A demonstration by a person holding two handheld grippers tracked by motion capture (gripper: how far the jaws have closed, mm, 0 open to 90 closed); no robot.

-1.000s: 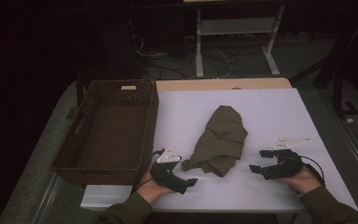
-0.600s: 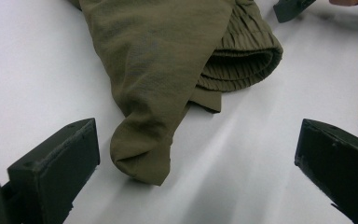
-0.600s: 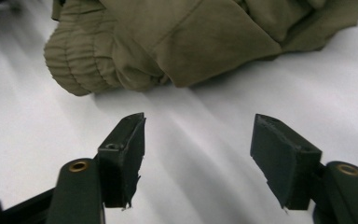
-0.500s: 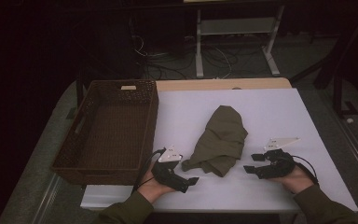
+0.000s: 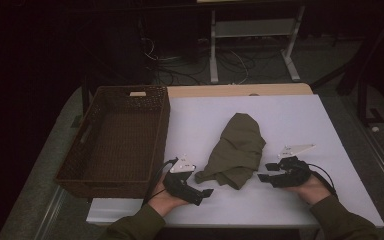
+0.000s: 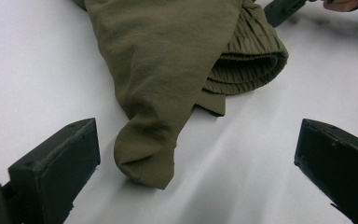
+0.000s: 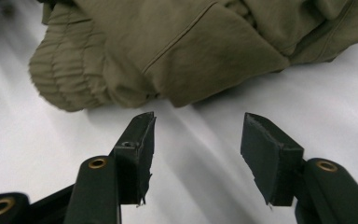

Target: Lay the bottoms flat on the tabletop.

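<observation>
Olive cloth (image 5: 236,150) lies crumpled at the middle of the white worktop (image 5: 305,115), a little below centre in the high view, with my two grippers flanking its lower end. My left gripper (image 5: 206,192) sits at lower centre-left, just beside the cloth's lower left corner; its fingers (image 6: 56,163) stand wide apart, and in the left gripper view a folded tip of the cloth lies on the worktop between them, touching neither. My right gripper (image 5: 263,177) is at lower right, near the cloth's right edge; its fingers (image 7: 137,144) have just been closing and now stand about half apart, with bare worktop between them and the cloth's ribbed hem just beyond their tips. Brown wicker basket (image 5: 82,155) stands at the left, beside my left hand (image 5: 167,200).
</observation>
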